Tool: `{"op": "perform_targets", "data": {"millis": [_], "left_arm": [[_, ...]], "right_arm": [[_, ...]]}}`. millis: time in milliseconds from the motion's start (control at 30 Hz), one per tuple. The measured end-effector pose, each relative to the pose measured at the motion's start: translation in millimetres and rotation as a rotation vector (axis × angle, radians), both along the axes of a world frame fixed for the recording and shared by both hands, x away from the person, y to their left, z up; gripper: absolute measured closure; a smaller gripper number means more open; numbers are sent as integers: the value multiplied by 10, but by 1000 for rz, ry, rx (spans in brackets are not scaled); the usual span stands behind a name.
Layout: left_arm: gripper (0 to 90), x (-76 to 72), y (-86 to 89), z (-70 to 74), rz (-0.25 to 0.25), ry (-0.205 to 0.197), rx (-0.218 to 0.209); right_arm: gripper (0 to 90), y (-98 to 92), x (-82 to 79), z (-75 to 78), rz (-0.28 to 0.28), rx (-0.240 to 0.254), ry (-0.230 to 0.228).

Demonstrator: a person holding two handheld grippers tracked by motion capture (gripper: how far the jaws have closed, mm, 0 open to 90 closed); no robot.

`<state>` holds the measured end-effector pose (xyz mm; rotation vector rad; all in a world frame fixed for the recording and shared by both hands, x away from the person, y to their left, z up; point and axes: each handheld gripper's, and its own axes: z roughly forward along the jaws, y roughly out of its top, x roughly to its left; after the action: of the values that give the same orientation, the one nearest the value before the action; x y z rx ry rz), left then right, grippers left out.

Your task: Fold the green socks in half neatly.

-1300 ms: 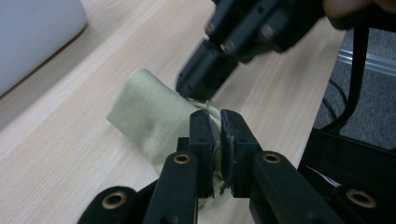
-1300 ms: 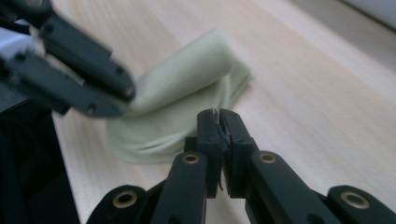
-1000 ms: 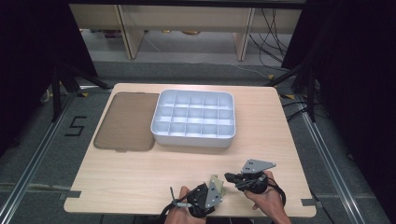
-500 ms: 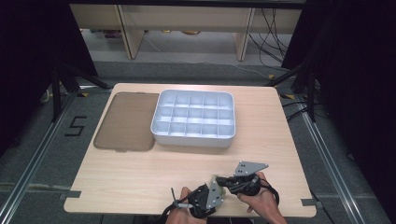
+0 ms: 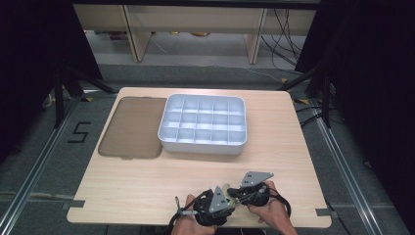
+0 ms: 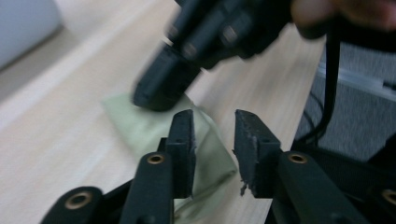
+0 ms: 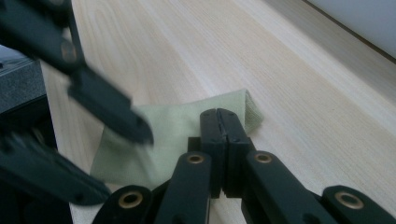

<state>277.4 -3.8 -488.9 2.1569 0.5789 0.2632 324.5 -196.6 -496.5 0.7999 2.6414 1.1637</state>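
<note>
- Brown flat lid (image 5: pixel 131 128) lies on the wooden table (image 5: pixel 274 156) at far left, touching the white compartment tray (image 5: pixel 203 124) to its right.
- Left gripper (image 6: pixel 212 135) at the near edge, jaws spread, hovering over a pale green cloth (image 7: pixel 175 128); one jaw overlaps the cloth.
- Cloth lies on the table between both grippers, near edge, centre.
- Right gripper (image 7: pixel 223 135) just right of it, jaws pressed together over the cloth; can't tell if fabric is pinched.
</note>
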Motion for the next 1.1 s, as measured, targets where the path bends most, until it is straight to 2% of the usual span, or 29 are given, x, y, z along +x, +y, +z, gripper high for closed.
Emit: {"op": "perform_targets", "data": {"millis": [33, 67, 100, 133, 200, 300, 333, 367, 400, 433, 567, 633, 700, 733, 767, 833, 933, 967, 1000, 1033, 1100], "left_arm": [[674, 24, 74, 57, 11, 7, -20], [687, 24, 74, 57, 11, 7, -20], [709, 35, 124, 82, 25, 16, -50], [729, 35, 124, 82, 25, 16, -50], [760, 54, 157, 78, 15, 16, -40], [775, 33, 131, 20, 16, 46, -24], [775, 23, 111, 1, 8, 52, -12], [779, 13, 68, -59, -4, 55, 33], [783, 13, 68, -59, -4, 55, 33], [792, 0, 40, -142, 10, 62, 40], [808, 13, 60, -155, 7, 62, 32], [808, -2, 66, -167, 10, 54, 31], [809, 0, 68, -166, 7, 50, 33], [809, -3, 65, -173, 10, 49, 27], [809, 2, 75, -165, -2, 28, 49], [810, 2, 76, -163, -11, 28, 53], [809, 7, 75, -167, -9, 37, 42], [809, -8, 72, -171, 9, 53, 33], [809, -6, 75, -171, 7, 51, 33], [809, -8, 72, -176, 11, 55, 28], [809, -10, 74, -174, 8, 55, 31]], "right_arm": [[900, 4, -2, -2, -1, 2, 1], [900, 4, -2, -2, -1, 2, 1], [900, 1, 3, -3, 0, -4, -4], [900, 1, 3, -3, 0, -4, -4], [900, 0, 2, -3, -1, -2, -4], [900, -2, 4, -6, 0, -1, -8], [900, -2, 4, -6, 0, -1, -8], [900, -2, 2, -4, -1, 0, -3], [900, -2, 2, -4, -1, 0, -3], [900, -4, -1, -1, -1, 4, 3], [900, -8, -15, 0, -8, 9, 15], [899, -11, -4, -1, -1, 6, -3], [894, -12, -7, 7, -2, 6, -1], [884, -19, -17, 30, -11, 19, 6], [883, -27, -26, 47, -18, 30, 11], [881, -55, -15, 76, -18, 46, -7], [874, -70, -23, 100, -35, 60, 4], [848, -92, 5, 104, -33, 74, -8], [848, -92, 5, 104, -33, 74, -8], [799, -84, -8, 108, -52, 77, 13], [766, -80, 0, 104, -44, 78, 5]]}}
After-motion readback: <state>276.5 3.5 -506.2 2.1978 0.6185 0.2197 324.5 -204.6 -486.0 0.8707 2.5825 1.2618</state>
